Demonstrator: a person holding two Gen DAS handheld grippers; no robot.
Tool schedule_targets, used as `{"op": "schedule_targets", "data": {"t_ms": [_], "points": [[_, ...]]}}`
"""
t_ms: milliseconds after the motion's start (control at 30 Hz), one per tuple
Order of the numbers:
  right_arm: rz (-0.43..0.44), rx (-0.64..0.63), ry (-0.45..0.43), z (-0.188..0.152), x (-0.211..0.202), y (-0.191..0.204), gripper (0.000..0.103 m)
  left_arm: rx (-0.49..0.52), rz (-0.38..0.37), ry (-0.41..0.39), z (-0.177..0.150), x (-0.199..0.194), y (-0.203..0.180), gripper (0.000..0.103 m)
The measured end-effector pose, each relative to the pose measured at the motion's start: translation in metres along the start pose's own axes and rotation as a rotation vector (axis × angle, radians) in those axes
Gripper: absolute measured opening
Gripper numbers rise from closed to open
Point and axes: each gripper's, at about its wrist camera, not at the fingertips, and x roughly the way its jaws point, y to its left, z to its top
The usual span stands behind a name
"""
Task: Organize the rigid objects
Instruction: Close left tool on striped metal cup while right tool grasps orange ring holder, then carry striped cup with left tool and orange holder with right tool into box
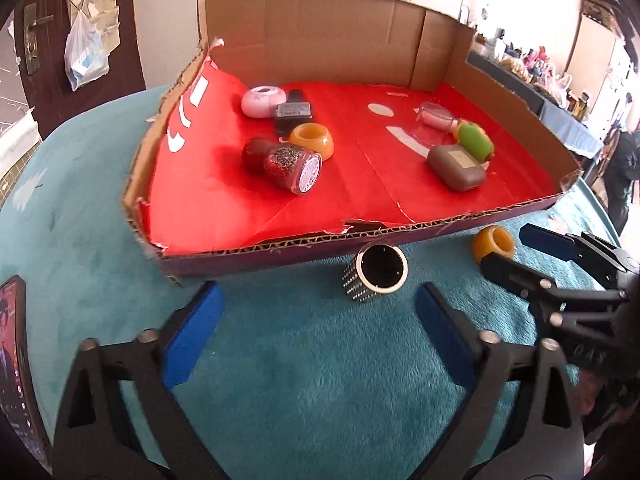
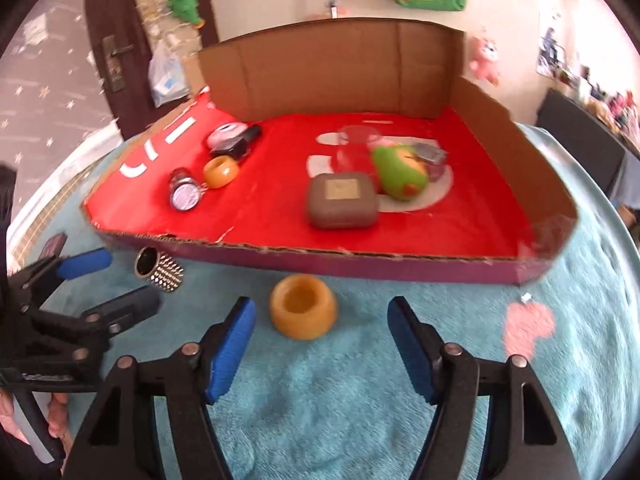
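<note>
Our left claw [image 1: 318, 322] gapes wide over the teal blanket [image 1: 320, 380], nothing between its blue pads; our right claw [image 2: 322, 350] stands apart too, empty. The cardboard tray [image 2: 360, 266], lined red, holds a brown case [image 2: 342, 205], a green toy pear [image 2: 396, 178], a glitter bottle [image 1: 294, 168] and an amber ring [image 1: 312, 140]. Outside its front wall sit another amber ring [image 2: 303, 311] and a studded black cylinder [image 1: 376, 276].

A shallow box [image 1: 304, 246] sits on the surface [image 1: 300, 380]. In front of its near wall lie two things — a studded cylinder [image 1: 374, 272] to the left, a ring-shaped cup [image 2: 303, 311] to the right. Inside, a bottle [image 1: 292, 166] lies left, a flat case [image 2: 342, 205] right.
</note>
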Motion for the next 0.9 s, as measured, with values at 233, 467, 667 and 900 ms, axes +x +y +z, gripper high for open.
{"op": "schedule_targets", "data": {"t_ms": [233,467,667,900], "points": [[-0.012,-0.022,0.015,0.002,0.011,0.005,0.059,0.01,-0.007,0.011,0.002,0.006,-0.005,0.056],[-0.021,-0.014,0.014,0.003,0.011,0.002,0.04,0.016,-0.065,0.003,-0.001,0.001,-0.006,0.025],[0.001,-0.004,0.0,0.004,0.001,0.0,0.04,0.02,-0.082,-0.015,-0.002,-0.008,-0.007,0.024],[0.055,-0.004,-0.014,0.004,-0.016,0.004,0.04,0.026,-0.112,-0.035,0.0,-0.021,-0.009,0.024]]}}
